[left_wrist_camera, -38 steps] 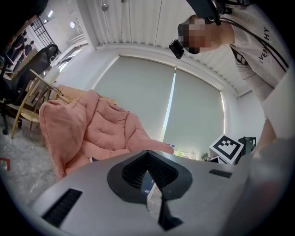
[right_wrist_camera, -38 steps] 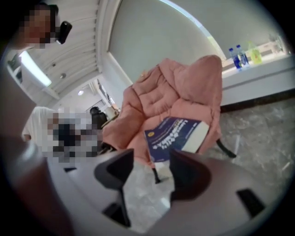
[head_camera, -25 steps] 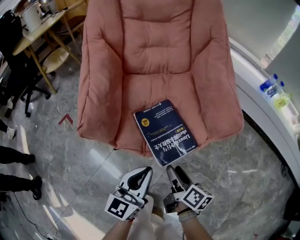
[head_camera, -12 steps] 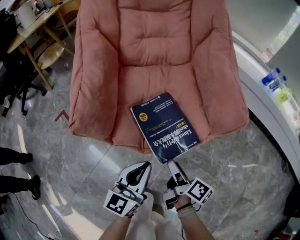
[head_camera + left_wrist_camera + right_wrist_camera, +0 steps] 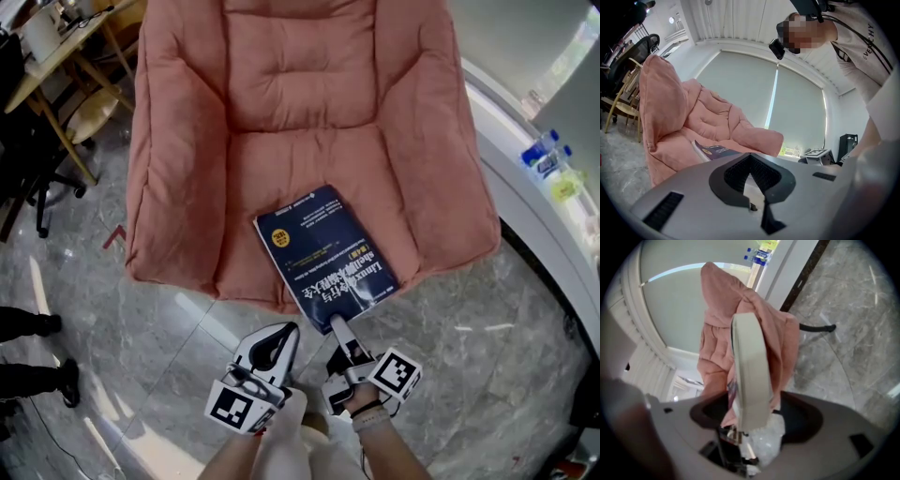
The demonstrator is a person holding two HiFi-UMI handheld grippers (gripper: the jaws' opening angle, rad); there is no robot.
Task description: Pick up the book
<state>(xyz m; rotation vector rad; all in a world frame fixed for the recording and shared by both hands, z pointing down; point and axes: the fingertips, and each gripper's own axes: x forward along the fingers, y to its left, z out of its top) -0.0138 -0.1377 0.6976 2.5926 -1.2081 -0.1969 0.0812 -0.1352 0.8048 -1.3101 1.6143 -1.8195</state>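
Observation:
A dark blue book (image 5: 323, 253) lies flat on the seat of a pink padded chair (image 5: 281, 112), and its near corner hangs over the front edge. My right gripper (image 5: 339, 328) is at that overhanging corner. In the right gripper view the book's pale page edge (image 5: 749, 366) stands between the jaws with a gap on each side. The right gripper (image 5: 754, 405) is open, and its jaws have just been opening. My left gripper (image 5: 281, 339) hangs beside it over the floor, short of the chair, with its jaws together and empty. The left gripper view shows the left gripper (image 5: 750, 157) and the book (image 5: 715, 151) beyond it.
The floor is grey marble. A wooden table (image 5: 56, 56) and a black office chair (image 5: 28, 169) stand at the far left. A white curved ledge (image 5: 525, 216) with water bottles (image 5: 548, 159) runs along the right. A person's shoes (image 5: 28, 323) are at the left edge.
Both grippers have moved forward and down toward the chair's front edge. The right gripper has rolled and its tips have reached the book's overhanging corner, jaws wider.

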